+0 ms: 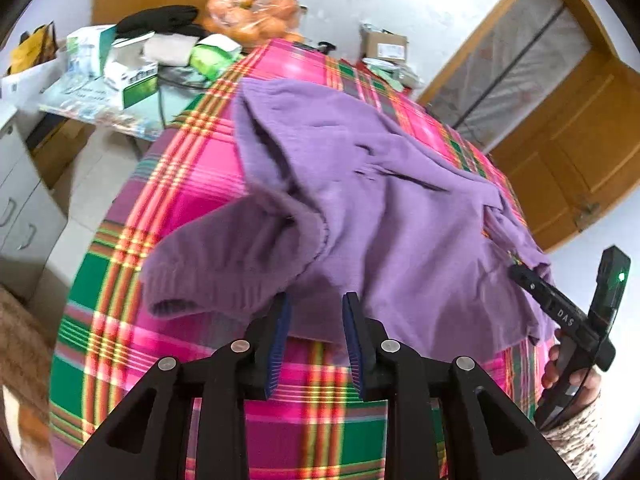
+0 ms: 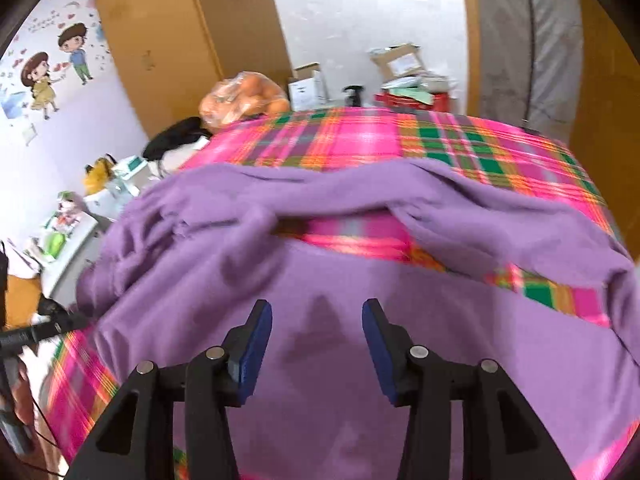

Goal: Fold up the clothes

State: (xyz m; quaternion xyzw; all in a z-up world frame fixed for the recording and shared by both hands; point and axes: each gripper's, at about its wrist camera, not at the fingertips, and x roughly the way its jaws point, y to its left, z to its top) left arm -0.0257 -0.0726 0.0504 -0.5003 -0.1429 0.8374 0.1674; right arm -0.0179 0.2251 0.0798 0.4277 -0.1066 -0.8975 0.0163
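A purple knit sweater [image 1: 360, 184] lies crumpled on a table with a pink, green and yellow plaid cloth [image 1: 192, 168]. One sleeve with a ribbed cuff [image 1: 176, 284] points toward the near left. My left gripper [image 1: 318, 304] is open just at the sweater's near edge, with nothing between its fingers. A hand [image 1: 560, 372] holds my right gripper [image 1: 560, 312] at the garment's right edge. In the right wrist view, the right gripper [image 2: 317, 307] hovers open over a flat stretch of the sweater [image 2: 360, 360]. A folded ridge of the sweater [image 2: 320, 192] lies beyond it.
At the far end of the table are a bag of oranges [image 1: 252, 12], a black garment [image 1: 160, 20], cartons [image 1: 132, 72] and a cardboard box [image 1: 384, 46]. A white cabinet [image 1: 20, 208] stands to the left. A wooden door [image 1: 568, 152] is on the right.
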